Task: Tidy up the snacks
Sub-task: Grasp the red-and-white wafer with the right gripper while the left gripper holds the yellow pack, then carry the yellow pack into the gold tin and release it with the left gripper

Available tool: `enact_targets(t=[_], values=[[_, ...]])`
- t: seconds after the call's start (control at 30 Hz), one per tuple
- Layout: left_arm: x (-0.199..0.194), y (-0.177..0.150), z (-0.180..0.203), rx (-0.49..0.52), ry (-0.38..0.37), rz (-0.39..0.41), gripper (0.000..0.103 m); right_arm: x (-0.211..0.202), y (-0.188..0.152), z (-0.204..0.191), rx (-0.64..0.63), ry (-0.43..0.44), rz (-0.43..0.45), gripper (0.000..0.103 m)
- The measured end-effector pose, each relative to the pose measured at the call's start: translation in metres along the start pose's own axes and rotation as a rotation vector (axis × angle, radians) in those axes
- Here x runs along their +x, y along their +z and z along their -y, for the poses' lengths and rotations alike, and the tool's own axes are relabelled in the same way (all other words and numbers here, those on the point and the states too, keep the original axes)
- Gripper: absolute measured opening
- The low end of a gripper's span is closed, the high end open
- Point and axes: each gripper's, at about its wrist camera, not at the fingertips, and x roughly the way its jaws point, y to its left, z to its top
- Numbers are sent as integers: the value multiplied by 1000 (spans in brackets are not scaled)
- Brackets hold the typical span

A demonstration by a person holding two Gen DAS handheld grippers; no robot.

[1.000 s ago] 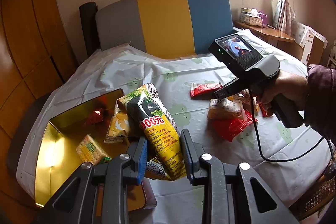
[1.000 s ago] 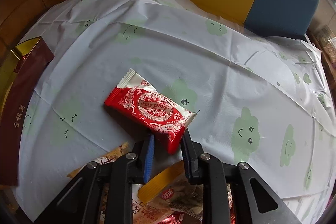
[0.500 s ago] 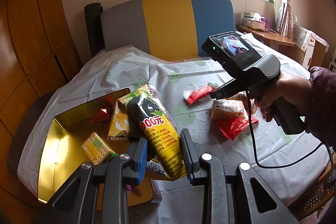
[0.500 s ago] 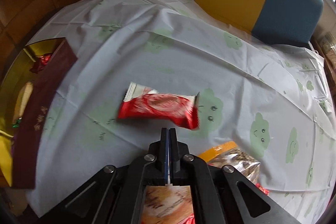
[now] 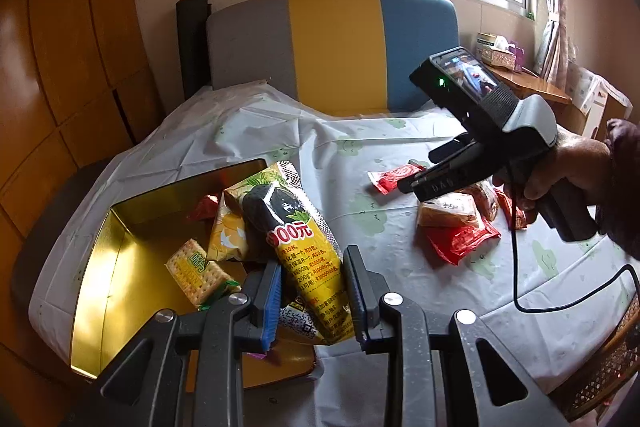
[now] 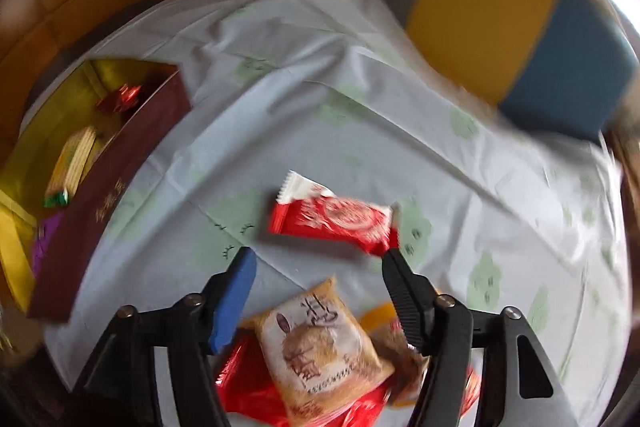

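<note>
The left gripper has its jaws clamped on a long yellow snack bag. The bag's long axis runs away from the jaws, up and slightly left in the left wrist view, its far end over the gold tin. Its near end is hidden behind the jaws. In the tin lie a cracker pack and a yellow packet, partly covered by the bag.

The right gripper has just been opening; its jaws stand wide with nothing between them, above the worktop. Just beyond their tips lies a red wafer bar, its long axis running across the right wrist view, white end to the left. Nearer that camera, a tan pack sits on a red bag; both are cut off by the frame's lower edge. That view is blurred, so print is unreadable.
</note>
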Motion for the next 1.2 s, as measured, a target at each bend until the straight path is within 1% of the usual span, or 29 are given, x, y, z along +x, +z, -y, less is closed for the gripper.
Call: enact_targets(t=[0.03,0.1,0.2,0.27,0.37,0.4,0.43,0.5,0.57,0.6,0.67,0.73,0.83,0.93,1.0,1.2], values=[[0,0,-2,-3,1,-1,29,5,2,-6,-70,-54,-7,66],[2,-1,-7,-13,4,-5,29,18,4,-16,-194,-126,-23,66],[4,-2,-14,-31,13,-12,29,38,10,-18,-275,-157,-57,65],[6,-3,-19,-42,19,-17,29,47,17,-15,-287,-145,-66,65],[7,-4,-25,-58,25,-18,29,53,30,-5,-230,-81,-59,62],[8,-4,-26,-63,27,-20,29,57,34,1,-180,-33,-72,59],[8,-5,-28,-66,27,-21,29,59,37,5,-137,7,-84,49],[9,-6,-31,-73,29,-23,29,59,41,9,-76,5,-69,36],[10,-8,-33,-79,34,-27,29,58,44,12,-37,11,-71,31],[11,-9,-35,-80,38,-29,29,57,46,11,-29,1,-60,27],[11,-10,-38,-85,44,-32,29,50,51,10,-6,-11,-38,17],[11,-12,-40,-94,51,-35,28,40,52,5,17,5,-8,10],[9,-14,-45,-105,58,-32,28,34,54,-6,15,16,-3,10],[4,-16,-47,-108,64,-23,28,21,43,-19,23,31,-14,10],[1,-17,-49,-113,66,-18,28,14,37,-24,45,64,-14,10],[-4,-22,-57,-135,71,-11,28,-11,13,-35,127,199,0,10]])
